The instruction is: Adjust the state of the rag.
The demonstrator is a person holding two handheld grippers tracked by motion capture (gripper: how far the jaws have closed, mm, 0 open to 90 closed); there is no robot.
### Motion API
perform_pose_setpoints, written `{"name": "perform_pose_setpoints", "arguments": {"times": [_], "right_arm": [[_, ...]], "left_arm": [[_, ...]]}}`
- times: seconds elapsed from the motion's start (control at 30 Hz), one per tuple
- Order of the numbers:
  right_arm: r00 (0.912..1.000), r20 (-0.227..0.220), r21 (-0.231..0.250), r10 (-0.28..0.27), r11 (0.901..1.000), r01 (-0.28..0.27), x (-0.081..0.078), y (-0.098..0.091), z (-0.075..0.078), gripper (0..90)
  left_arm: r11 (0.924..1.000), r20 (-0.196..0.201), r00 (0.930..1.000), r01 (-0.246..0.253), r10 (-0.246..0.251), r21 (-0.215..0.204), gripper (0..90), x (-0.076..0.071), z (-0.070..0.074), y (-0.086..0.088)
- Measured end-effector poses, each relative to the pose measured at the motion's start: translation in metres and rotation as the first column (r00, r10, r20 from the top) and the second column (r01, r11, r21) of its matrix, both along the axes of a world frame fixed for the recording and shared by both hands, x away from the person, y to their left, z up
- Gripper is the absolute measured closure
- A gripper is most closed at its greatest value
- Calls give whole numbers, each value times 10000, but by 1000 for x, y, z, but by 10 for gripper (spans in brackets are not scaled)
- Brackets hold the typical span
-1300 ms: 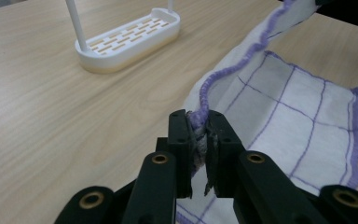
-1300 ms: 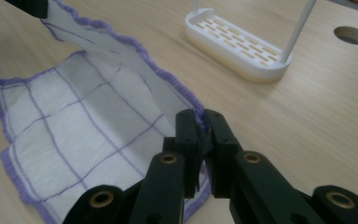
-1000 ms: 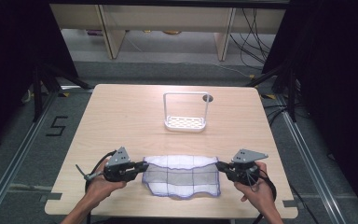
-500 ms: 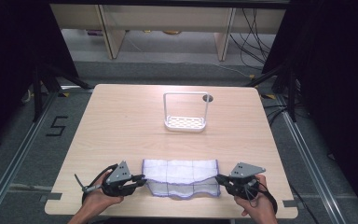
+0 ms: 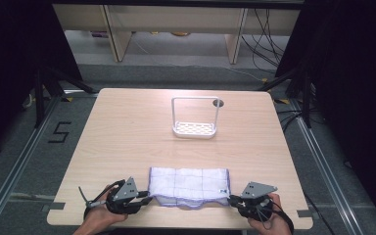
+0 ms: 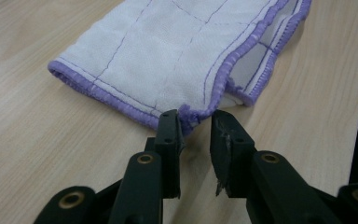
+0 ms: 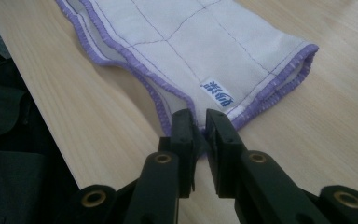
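**High view first: cloth is folded and down**

High view: your folded cloth (image 5: 190,186) lies well in front of the rack (image 5: 195,128), toward you.

Left gripper view: left gripper (image 6: 196,126) has just been opening, corner loose between parted jaws.

Right gripper view: right gripper (image 7: 199,122) pinches its corner. Release next, then back out.

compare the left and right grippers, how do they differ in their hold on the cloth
The left gripper has just been opening: its jaws stand apart, the cloth corner loose between them. The right gripper stays pinched on its corner, jaws nearly together. Both sit low at the table's near edge, one at each end of the folded cloth.
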State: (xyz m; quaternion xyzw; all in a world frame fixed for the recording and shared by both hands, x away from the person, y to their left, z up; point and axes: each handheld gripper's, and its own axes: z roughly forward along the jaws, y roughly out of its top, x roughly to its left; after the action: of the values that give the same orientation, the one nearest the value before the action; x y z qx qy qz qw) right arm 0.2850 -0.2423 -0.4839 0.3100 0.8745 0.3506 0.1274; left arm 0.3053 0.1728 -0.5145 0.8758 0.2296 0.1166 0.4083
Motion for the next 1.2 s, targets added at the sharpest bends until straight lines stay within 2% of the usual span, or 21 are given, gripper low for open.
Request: {"name": "perform_pose_setpoints", "arguments": {"times": [0.07, 0.1, 0.2, 0.3, 0.37, 0.4, 0.47, 0.5, 0.67, 0.73, 0.77, 0.8, 0.83, 0.9, 0.93, 0.97, 1.03, 1.07, 1.1, 1.13, 1.2], "right_arm": [[10000, -29, -22, -37, 10000, 37, -2, 0, 1, 856], [9999, 44, -107, 126, 9999, -126, -2, 0, 1, 864], [9999, 26, -182, 125, 9998, -125, -3, 1, 1, 883], [9996, 262, -14, 103, 9999, -102, -3, -2, 3, 887], [9999, 171, 94, -23, 10000, 21, -4, -4, 5, 889], [9999, 122, 143, -34, 9999, 33, -5, -6, 5, 889], [10000, 88, 232, 12, 9997, -14, -6, -6, 3, 890], [9999, -102, 172, 3, 9999, -1, -7, -6, 3, 890], [9997, -154, -110, 167, 9998, -169, -9, -6, -3, 888], [9995, -225, -179, 236, 9996, -240, -9, -3, -7, 874], [9989, -427, -244, 217, 9994, -228, -10, -3, -6, 833], [9995, -276, 23, 128, 9999, -127, -8, -3, -7, 782], [9992, -407, 170, 5, 9999, 2, -8, -5, -5, 720], [9994, -168, 532, -314, 9981, 323, -7, -10, 4, 614], [9989, 257, 756, -402, 9964, 381, -4, -13, 9, 581], [9975, 402, 1042, -576, 9931, 531, -1, -16, 14, 545], [9916, 467, 1372, -1207, 9840, 1133, 8, -19, 23, 491], [9878, 327, 1494, -1525, 9779, 1461, 12, -18, 27, 489], [9852, 273, 1503, -1692, 9751, 1633, 18, -17, 29, 481], [9844, 479, 1407, -1692, 9769, 1610, 25, -16, 30, 472], [9789, 137, 1281, -2037, 9713, 2003, 38, -11, 31, 448]], "left_arm": [[9998, -11, 9999, 128, -128, 143, 733, -2, 1, 1], [9993, 139, 9997, 209, -214, 308, 740, -2, 2, 2], [9992, 151, 9996, 215, -220, 325, 790, -3, 2, 2], [9987, 101, 9999, 63, -69, 513, 849, -4, 3, 4], [9992, 26, 10000, -7, 6, 410, 870, -4, 2, 5], [9988, 71, 10000, 1, -5, 487, 874, -4, 2, 6], [9995, -7, 9999, -121, 121, 285, 875, -6, 0, 6], [9989, -1, 10000, 18, -18, 469, 875, -6, 0, 7], [9988, -73, 10000, 43, -40, 478, 861, -8, -1, 8], [9997, -298, 9994, -188, 191, 128, 786, -9, -1, 9], [9998, -270, 9995, -145, 149, 121, 756, -8, 1, 11], [9997, -231, 9994, -243, 243, -8, 717, -8, 3, 13], [9981, -342, 9986, -411, 395, -467, 665, -10, 6, 13], [9963, -358, 9979, -557, 534, -657, 503, -8, 14, 18], [9935, -327, 9969, -746, 720, -857, 467, -6, 18, 20], [9931, -170, 9966, -820, 808, -834, 459, -2, 23, 23], [9882, -256, 9927, -1196, 1177, -960, 435, 7, 31, 24], [9864, -243, 9916, -1288, 1269, -1017, 425, 12, 35, 24], [9859, -263, 9917, -1277, 1255, -1080, 417, 18, 38, 23], [9875, -233, 9920, -1259, 1243, -944, 411, 25, 41, 22], [9840, -444, 9887, -1472, 1434, -1008, 393, 38, 43, 19]]}}
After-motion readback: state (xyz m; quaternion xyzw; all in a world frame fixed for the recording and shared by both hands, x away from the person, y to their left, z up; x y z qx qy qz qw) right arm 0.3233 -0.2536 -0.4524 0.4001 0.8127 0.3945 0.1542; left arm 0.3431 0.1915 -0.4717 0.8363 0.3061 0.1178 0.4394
